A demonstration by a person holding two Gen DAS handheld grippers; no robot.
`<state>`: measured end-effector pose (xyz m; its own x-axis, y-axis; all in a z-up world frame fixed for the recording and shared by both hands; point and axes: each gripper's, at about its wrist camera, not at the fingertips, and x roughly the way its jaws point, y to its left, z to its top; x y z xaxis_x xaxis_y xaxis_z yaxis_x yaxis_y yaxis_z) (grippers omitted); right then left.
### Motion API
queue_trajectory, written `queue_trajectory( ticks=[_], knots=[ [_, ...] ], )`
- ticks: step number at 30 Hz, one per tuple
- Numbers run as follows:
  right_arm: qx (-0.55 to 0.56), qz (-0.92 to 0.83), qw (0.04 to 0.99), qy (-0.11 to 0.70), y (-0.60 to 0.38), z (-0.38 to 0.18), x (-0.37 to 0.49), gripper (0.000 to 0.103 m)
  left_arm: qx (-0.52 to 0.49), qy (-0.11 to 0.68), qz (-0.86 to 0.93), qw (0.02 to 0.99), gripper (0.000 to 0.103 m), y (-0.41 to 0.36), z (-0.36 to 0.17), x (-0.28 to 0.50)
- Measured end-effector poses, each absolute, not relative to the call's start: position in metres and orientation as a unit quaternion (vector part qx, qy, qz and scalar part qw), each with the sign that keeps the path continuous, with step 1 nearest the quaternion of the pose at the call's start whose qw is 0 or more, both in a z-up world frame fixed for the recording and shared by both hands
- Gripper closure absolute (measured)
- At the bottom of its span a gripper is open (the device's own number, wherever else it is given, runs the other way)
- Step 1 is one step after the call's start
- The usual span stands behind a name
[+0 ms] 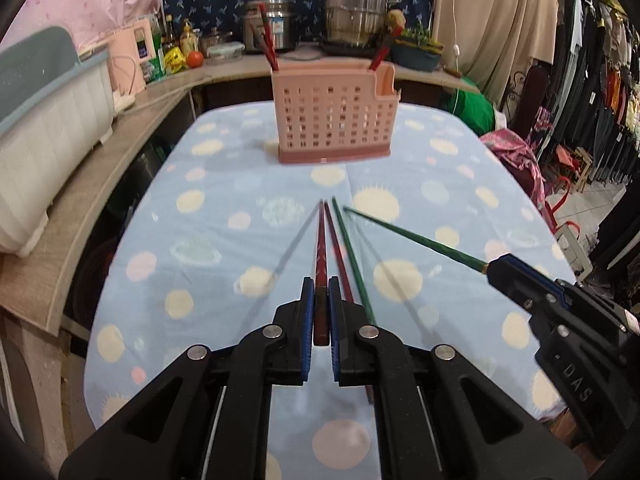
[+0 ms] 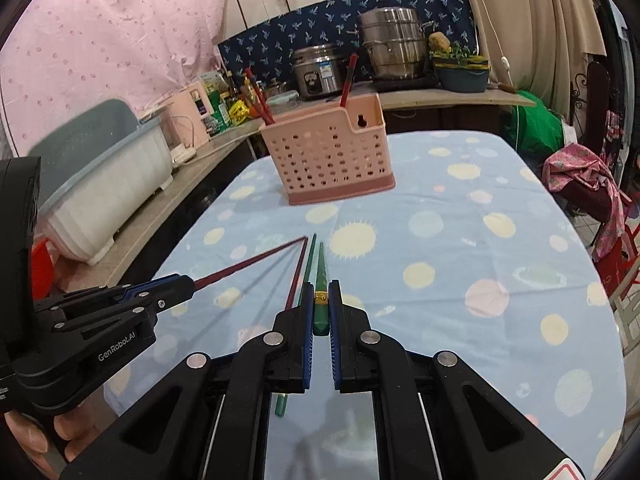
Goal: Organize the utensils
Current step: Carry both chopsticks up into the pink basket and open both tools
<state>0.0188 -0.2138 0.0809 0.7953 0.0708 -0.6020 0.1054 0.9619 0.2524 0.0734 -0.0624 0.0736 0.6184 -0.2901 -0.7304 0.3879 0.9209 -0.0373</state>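
A pink perforated utensil holder stands on the blue dotted tablecloth, also in the right wrist view. Red chopsticks stick out of its left and right compartments. My left gripper is shut on a red chopstick and holds it above the cloth. My right gripper is shut on a green chopstick, seen from the left wrist view. Another red chopstick and another green chopstick lie on the cloth between the grippers.
A white and grey dish rack sits on the wooden counter at left. Metal pots, bottles and a tomato stand behind the table. Clothes hang on a rack at right. The table edge drops off left.
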Motion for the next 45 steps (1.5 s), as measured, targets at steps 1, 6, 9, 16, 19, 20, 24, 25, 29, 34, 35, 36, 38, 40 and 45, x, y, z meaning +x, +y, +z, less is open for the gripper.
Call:
queue_trajectory(
  ticks=[1,6,9,16,19,20,24,25,29,34,35,36,38,40,45],
  knots=[
    [0.137,-0.011,0.940,0.312,-0.218,0.088,0.022,0.096,0.061,0.388,-0.190,0.900,0.096,-0.063,0.081,0.077],
    [0.137,-0.014,0.953,0.272,-0.234,0.124,0.041,0.096,0.049,0.355,-0.195,0.913,0.096,-0.068,0.119,0.099],
    [0.140,-0.014,0.958,0.250,-0.242,0.142,0.054,0.096,0.034,0.341,-0.206,0.917,0.096,-0.071,0.144,0.116],
    [0.150,-0.012,0.966,0.211,-0.256,0.176,0.087,0.096,0.021,0.314,-0.211,0.925,0.096,-0.081,0.181,0.151],
    [0.156,-0.016,0.971,0.182,-0.264,0.198,0.102,0.096,0.017,0.296,-0.209,0.932,0.096,-0.084,0.199,0.164],
    [0.160,-0.016,0.972,0.173,-0.267,0.204,0.106,0.096,0.016,0.290,-0.207,0.934,0.096,-0.085,0.204,0.167],
    [0.176,-0.015,0.976,0.131,-0.277,0.227,0.123,0.096,0.009,0.257,-0.203,0.945,0.096,-0.089,0.232,0.182],
    [0.181,-0.014,0.976,0.120,-0.280,0.233,0.128,0.096,0.007,0.244,-0.200,0.949,0.096,-0.091,0.240,0.186],
    [0.192,-0.016,0.978,0.083,-0.289,0.253,0.147,0.096,-0.011,0.206,-0.198,0.958,0.096,-0.092,0.263,0.199],
    [0.204,-0.016,0.977,0.062,-0.295,0.264,0.173,0.096,-0.027,0.137,-0.184,0.973,0.096,-0.094,0.281,0.211],
    [0.203,-0.018,0.977,0.061,-0.295,0.264,0.179,0.096,-0.024,0.128,-0.178,0.975,0.096,-0.097,0.283,0.214],
    [0.203,-0.019,0.977,0.061,-0.295,0.263,0.185,0.096,-0.021,0.120,-0.175,0.977,0.096,-0.100,0.284,0.218],
    [0.205,-0.020,0.976,0.067,-0.295,0.259,0.197,0.096,-0.016,0.111,-0.170,0.979,0.096,-0.105,0.284,0.228],
    [0.204,-0.019,0.976,0.077,-0.294,0.252,0.208,0.096,-0.011,0.114,-0.164,0.980,0.096,-0.111,0.280,0.239],
    [0.200,-0.016,0.973,0.113,-0.291,0.226,0.229,0.096,-0.007,0.137,-0.166,0.976,0.096,-0.120,0.256,0.260]
  ],
)
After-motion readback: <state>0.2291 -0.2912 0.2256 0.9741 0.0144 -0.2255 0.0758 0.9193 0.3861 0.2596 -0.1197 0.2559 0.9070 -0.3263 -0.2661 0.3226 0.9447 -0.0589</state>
